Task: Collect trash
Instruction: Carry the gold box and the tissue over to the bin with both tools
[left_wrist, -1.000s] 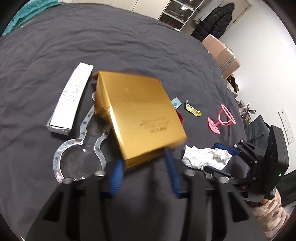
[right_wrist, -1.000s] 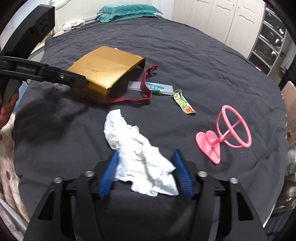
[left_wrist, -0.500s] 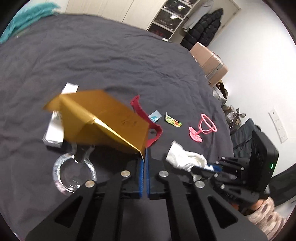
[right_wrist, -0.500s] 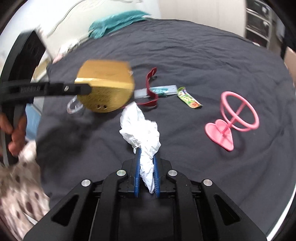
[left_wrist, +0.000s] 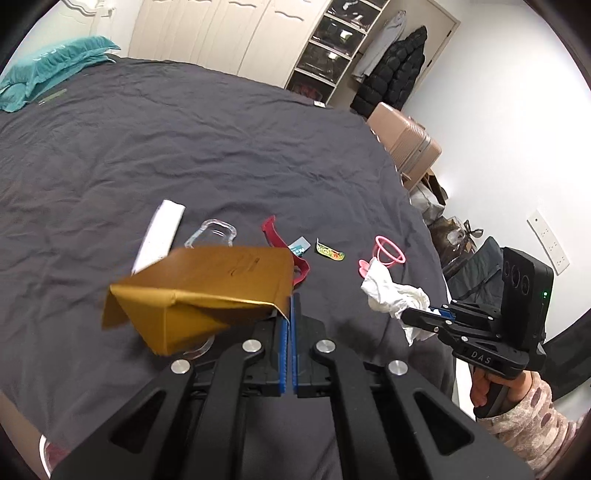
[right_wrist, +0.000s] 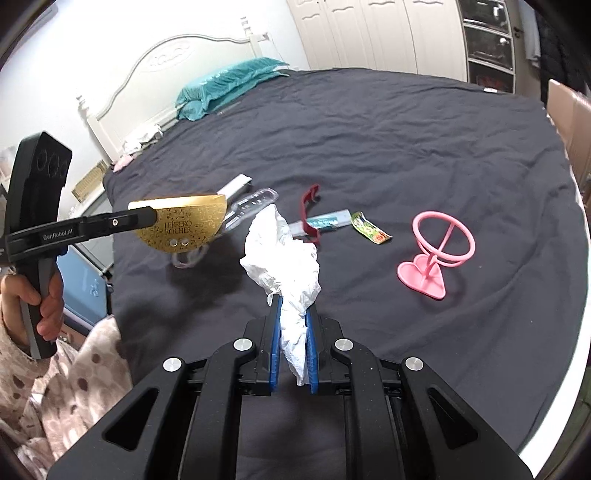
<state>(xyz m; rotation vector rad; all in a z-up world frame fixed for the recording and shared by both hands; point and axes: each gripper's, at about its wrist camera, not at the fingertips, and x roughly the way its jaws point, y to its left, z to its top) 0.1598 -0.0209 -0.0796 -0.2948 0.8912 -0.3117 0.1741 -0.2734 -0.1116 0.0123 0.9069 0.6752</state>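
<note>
Clear case (left_wrist: 212, 230) (half hidden by bag (left_wrist: 207, 291)).

Gold bag (right_wrist: 184, 225): "FERRERO ROCHER" printed in dark letters on side, seen in right wrist view. Left gripper (right_wrist: 153, 218): "GenRobot.AI" in white on arm. Right gripper (left_wrist: 404, 315): "DAS" in white on black body, seen in left wrist view. Print on candy wrapper (right_wrist: 370, 228) and on teal box (right_wrist: 325, 220) too small to read.

Shiny gold paper gift bag (left_wrist: 207, 284), crinkled white tissue paper wad (right_wrist: 286, 266), matt wrinkled dark grey cloth bedspread (left_wrist: 184, 147).
</note>
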